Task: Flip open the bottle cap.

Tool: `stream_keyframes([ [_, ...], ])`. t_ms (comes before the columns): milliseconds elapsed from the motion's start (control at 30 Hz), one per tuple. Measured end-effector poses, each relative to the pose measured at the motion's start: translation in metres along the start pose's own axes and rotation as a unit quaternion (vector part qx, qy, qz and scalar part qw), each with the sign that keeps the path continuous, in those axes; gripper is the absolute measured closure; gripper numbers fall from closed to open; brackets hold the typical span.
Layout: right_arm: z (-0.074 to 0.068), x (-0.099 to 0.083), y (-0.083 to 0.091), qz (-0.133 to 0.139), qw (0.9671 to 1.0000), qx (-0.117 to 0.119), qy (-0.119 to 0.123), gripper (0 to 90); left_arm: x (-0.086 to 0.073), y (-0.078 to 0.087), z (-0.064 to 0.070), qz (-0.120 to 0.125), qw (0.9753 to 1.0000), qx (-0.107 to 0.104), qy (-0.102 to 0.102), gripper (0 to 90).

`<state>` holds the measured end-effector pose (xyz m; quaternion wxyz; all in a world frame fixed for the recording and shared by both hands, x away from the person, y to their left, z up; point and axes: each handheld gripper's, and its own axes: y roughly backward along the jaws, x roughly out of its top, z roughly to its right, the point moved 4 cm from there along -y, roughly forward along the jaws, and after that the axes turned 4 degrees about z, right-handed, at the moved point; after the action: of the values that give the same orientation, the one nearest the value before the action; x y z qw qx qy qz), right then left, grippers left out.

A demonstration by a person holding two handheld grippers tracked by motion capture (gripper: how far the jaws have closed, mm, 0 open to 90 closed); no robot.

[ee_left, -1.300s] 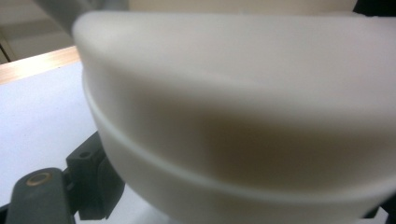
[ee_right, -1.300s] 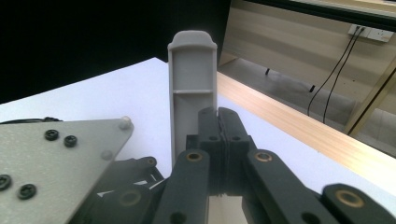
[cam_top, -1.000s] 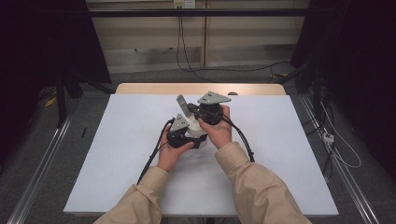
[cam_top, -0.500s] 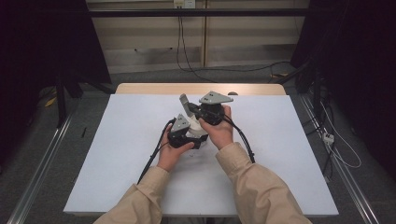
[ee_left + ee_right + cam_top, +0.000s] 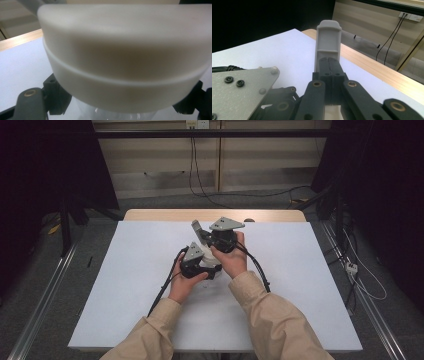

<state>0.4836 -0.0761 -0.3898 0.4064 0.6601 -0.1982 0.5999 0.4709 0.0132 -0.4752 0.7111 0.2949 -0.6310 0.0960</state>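
Both hands meet over the middle of the white table [image 5: 125,285]. My left gripper [image 5: 202,265] holds a clear container with a broad white lid [image 5: 125,55]; its black jaws flank the clear body [image 5: 120,113] just under the lid. My right gripper [image 5: 209,239] sits just behind it, its jaws pressed together on the lower end of a flat grey plastic piece [image 5: 328,41]. That grey piece [image 5: 196,227] sticks up and away towards the far left. The container's lower part is hidden.
The left gripper's grey three-cornered plate [image 5: 239,87] lies close below the right gripper's jaws. Black cables [image 5: 162,292] trail back along both sleeves. A wooden strip [image 5: 215,214] borders the table's far edge, with dark floor and cables beyond.
The right gripper and its grey piece have shifted very slightly; the hands otherwise stay together at the same spot.
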Motion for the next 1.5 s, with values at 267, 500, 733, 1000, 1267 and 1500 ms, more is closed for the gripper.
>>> stream_keyframes([
  [267,0.001,-0.001,-0.005,-0.009,0.9999,0.000,-0.007,90.0,0.000,0.000,0.000,0.001,1.0000,0.005,0.002,18.6],
  [500,0.003,-0.002,-0.007,-0.018,0.9997,0.003,-0.013,90.0,0.000,0.000,0.000,0.000,1.0000,0.004,0.002,18.6],
  [733,0.003,-0.005,-0.010,-0.033,0.9994,0.004,-0.013,90.0,0.000,0.000,0.000,0.000,1.0000,0.003,0.002,18.6],
  [1000,0.003,-0.005,-0.011,-0.039,0.9991,0.006,-0.015,90.0,0.000,-0.001,0.000,0.001,1.0000,0.003,0.007,18.6],
  [1267,0.003,-0.006,-0.010,-0.036,0.9992,0.008,-0.014,90.0,0.000,0.000,0.000,0.001,1.0000,0.002,0.007,18.5],
  [1500,0.006,-0.007,-0.005,-0.015,0.9996,0.013,-0.021,89.1,0.000,0.000,-0.002,0.000,0.9999,0.006,0.014,15.8],
])
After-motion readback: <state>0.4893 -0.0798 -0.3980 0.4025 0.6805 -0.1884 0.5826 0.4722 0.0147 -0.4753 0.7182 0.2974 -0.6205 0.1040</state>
